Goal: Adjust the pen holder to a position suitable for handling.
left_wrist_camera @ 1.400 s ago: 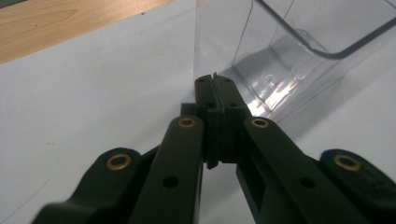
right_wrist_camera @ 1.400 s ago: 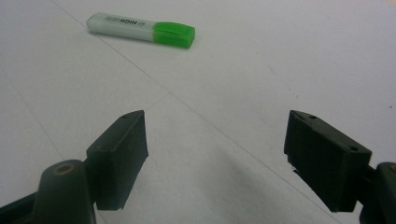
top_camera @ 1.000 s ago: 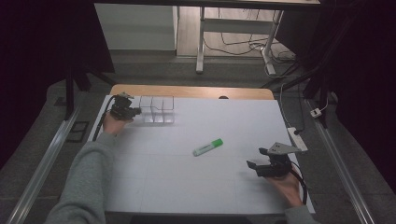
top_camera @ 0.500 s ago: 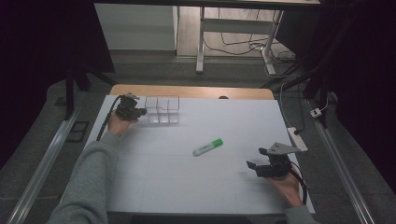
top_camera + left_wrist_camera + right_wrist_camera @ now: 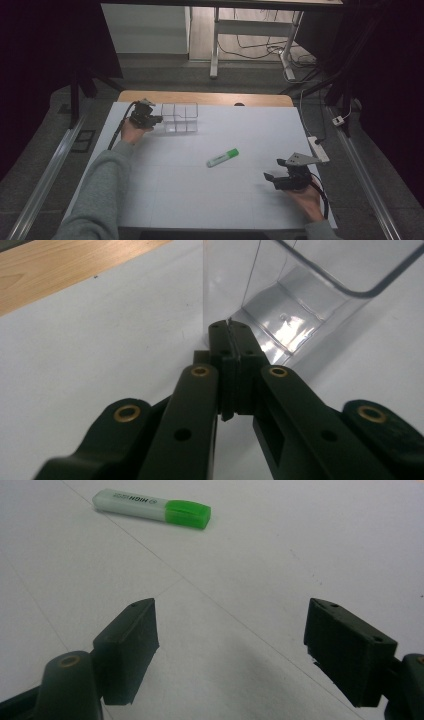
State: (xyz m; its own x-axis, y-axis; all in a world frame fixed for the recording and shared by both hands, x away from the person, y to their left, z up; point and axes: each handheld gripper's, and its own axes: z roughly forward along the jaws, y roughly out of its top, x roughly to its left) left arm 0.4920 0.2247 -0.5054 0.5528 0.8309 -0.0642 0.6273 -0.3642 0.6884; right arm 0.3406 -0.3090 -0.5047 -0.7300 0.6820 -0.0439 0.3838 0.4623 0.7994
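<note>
- Left gripper (image 5: 159, 119) was clamped on the wall of the clear plastic organizer (image 5: 181, 117), near the tabletop's (image 5: 165, 195) far-left corner.
- Right gripper (image 5: 274, 170) sat released by the right edge, the green highlighter (image 5: 223, 157) lying mid-table.

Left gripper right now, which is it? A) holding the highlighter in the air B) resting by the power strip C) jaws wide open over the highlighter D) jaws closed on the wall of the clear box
D: in the left gripper view the left gripper has its pads pressed together on the thin edge of the clear box, while the highlighter lies alone mid-table.
</note>
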